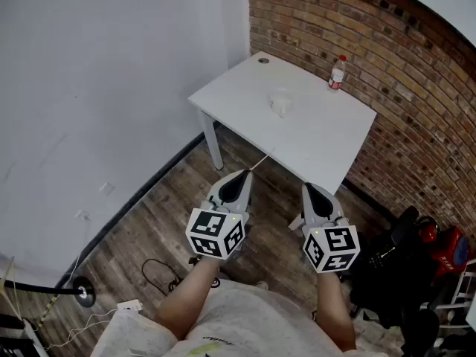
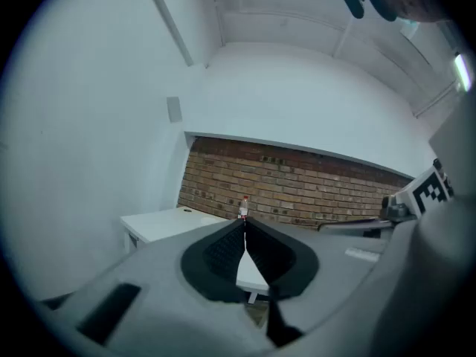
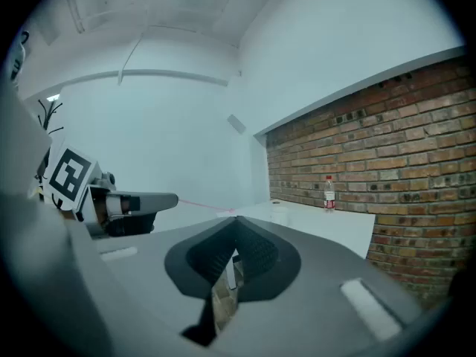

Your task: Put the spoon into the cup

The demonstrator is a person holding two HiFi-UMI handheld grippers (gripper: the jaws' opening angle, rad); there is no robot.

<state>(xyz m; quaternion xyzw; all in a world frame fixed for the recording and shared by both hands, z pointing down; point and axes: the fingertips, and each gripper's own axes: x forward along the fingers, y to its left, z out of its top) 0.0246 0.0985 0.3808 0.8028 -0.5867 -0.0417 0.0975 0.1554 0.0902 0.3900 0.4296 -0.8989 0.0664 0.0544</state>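
A white cup [image 1: 280,101] stands near the middle of the white table [image 1: 320,136] ahead of me. My left gripper [image 1: 245,173] is shut on a thin pale spoon [image 1: 262,160], whose free end reaches toward the table's near edge, well short of the cup. In the right gripper view the spoon [image 3: 204,205] shows as a thin pinkish line sticking out of the left gripper [image 3: 172,198], and the cup [image 3: 280,213] sits far off on the table. My right gripper [image 1: 307,187] hangs beside the left one over the floor, shut and empty.
A clear bottle with a red cap [image 1: 337,73] stands at the table's far edge by the brick wall [image 1: 416,88]. Black bags and a red object [image 1: 405,259] lie on the floor at the right. Cables [image 1: 160,274] trail over the wooden floor at the left.
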